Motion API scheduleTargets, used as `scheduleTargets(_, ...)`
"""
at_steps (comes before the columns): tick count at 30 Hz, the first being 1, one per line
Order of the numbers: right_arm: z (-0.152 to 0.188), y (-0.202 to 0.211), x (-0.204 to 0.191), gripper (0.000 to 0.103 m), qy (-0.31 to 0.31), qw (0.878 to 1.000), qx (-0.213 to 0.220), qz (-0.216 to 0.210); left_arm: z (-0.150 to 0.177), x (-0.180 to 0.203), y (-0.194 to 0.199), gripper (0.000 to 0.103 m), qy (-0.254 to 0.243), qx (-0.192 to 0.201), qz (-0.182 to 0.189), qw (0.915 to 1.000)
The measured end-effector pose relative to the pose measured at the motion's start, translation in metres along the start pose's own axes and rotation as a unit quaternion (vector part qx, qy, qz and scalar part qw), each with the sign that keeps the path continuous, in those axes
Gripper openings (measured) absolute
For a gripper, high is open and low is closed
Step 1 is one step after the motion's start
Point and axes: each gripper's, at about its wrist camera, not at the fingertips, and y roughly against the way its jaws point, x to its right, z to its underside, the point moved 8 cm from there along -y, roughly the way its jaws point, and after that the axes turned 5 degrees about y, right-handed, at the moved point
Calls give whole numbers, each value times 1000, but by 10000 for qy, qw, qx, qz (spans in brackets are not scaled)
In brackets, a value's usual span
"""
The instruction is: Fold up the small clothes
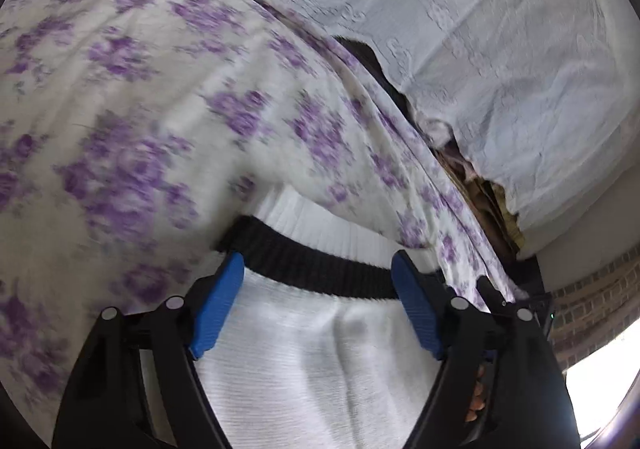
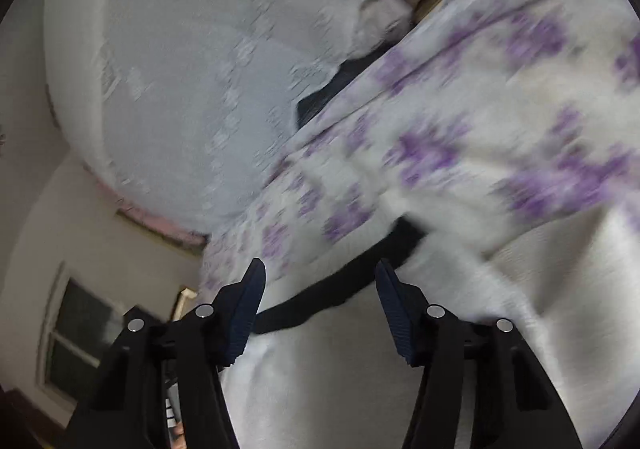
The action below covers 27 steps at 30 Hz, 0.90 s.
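— White ribbed knit garment with a black ribbed band (image 1: 312,353) lies nearest, spread on the bed under both tools. How are they set?

— The left gripper (image 1: 318,303) stands with blue pads (image 1: 218,303) apart, straddling the black band, pressing nothing. The right gripper (image 2: 318,309) is likewise parted over the same band, holding nothing.

— And beyond?

— A cream sheet with purple flowers (image 1: 132,97), then a pale grey embossed bedspread (image 1: 500,29) farther off.

— Progress?

— I judge it early: no fold shows in the knit. Gripping the band edge and every fold are left.
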Motion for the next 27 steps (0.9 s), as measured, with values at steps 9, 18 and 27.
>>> scheduleTargets(9,-9,32,-28,73,515,9974,506,-66,2,26,29,85,-444,423,-221,9979)
scheduleTargets(18,31,-17,-52,77,648,9956,-524,-419,38,42,-34,93,-1181,-329,-1063,9867)
scheduleTargets(27,24,6,-62,76,776,9964,-39,-346,36,60,-3,94,-1335,153,-826,9875)
